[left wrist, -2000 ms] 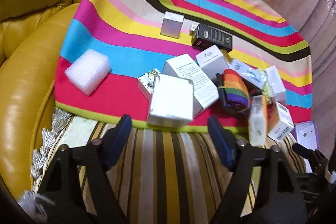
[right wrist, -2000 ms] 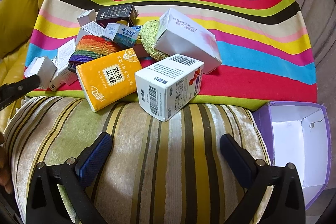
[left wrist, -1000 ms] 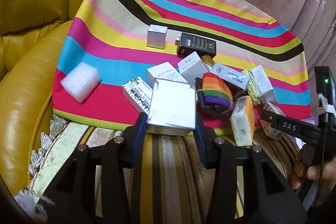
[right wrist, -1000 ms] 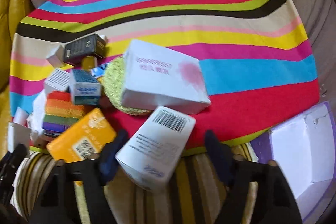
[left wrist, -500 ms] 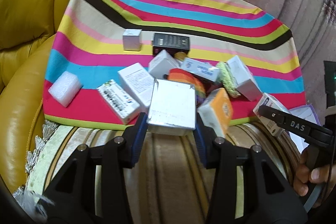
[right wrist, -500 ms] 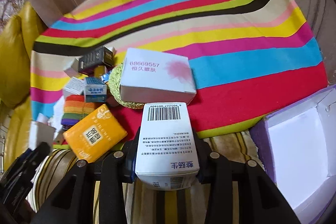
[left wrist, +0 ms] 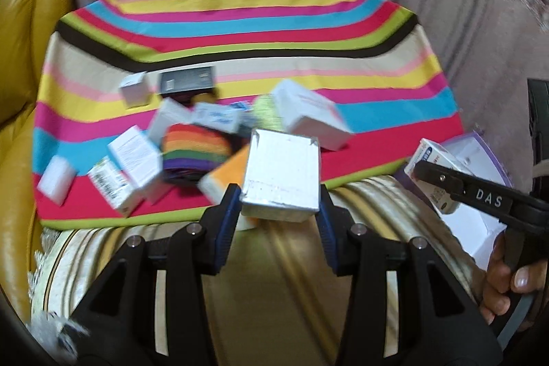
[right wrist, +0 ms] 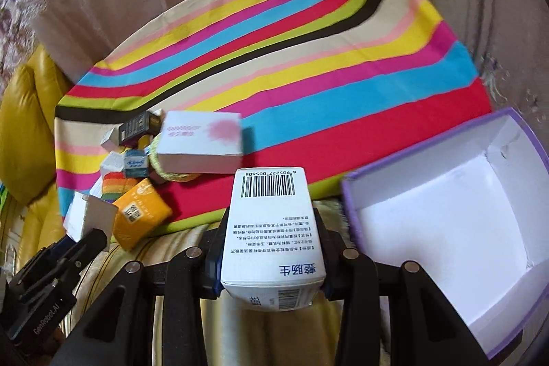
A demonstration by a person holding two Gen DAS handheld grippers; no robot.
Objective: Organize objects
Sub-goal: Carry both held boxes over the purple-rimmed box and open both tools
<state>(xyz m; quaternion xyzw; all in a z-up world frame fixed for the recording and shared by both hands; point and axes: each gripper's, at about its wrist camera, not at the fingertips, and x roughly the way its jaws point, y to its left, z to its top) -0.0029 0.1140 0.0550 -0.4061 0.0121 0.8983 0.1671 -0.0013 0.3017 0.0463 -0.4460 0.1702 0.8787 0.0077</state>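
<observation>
My left gripper is shut on a silver box, held above the front edge of the striped cloth. My right gripper is shut on a white carton with a barcode, lifted off the cloth. To its right stands an open purple box with a white inside. In the left wrist view the right gripper shows at the right with the same white carton, above the purple box. The left gripper's tool shows at the lower left of the right wrist view.
Several small items lie in a heap on the cloth: a rainbow-striped roll, an orange tissue pack, a white box with a pink blot, a black box, a white foam block. Yellow leather cushions lie left, a curtain behind.
Both grippers rose and swung right with their boxes. The right gripper shut on the white carton and lifted it; the purple box now fills more of its view.
</observation>
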